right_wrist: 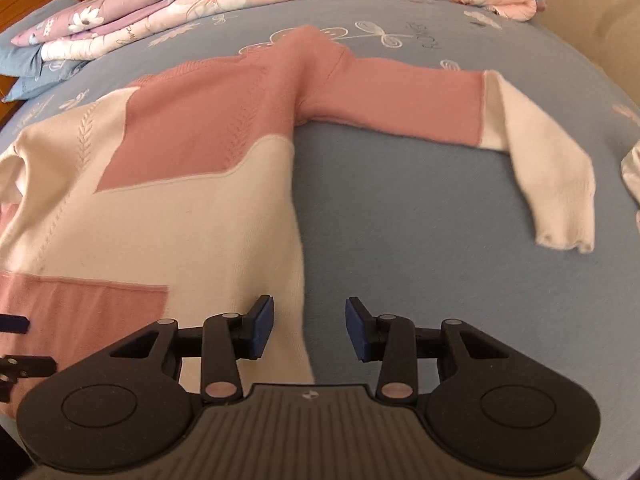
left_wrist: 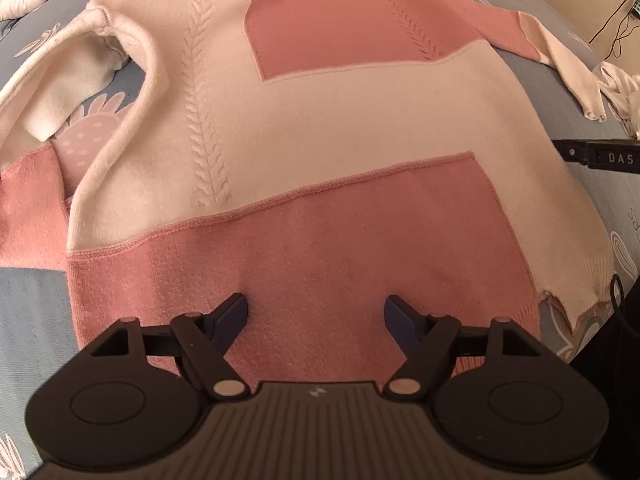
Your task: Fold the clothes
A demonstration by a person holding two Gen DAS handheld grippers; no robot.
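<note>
Both tongs, left gripper (left_wrist: pixel 316 316) and right gripper (right_wrist: pixel 310 328), are hanging spread and seemingly empty over the pink-and-cream knitted sweater (left_wrist: pixel 320 128) lying flat on the blue printed bedsheet (right_wrist: pixel 420 208), sleeves unfolded, folding barely started.

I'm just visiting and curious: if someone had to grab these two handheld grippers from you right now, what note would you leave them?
Left gripper: open, nothing held, over the pink hem panel of the sweater.
Right gripper: open, nothing between the pads, above the sweater's side edge near the hem.
Sweater: spread flat on the blue bedsheet. One sleeve stretches out sideways, its cream cuff bent toward the hem. The other sleeve lies bunched and doubled over beside the body.
Done: sweater laid out; no fold visible yet.
Left: fold both sleeves in over the body, then fold the body.
</note>
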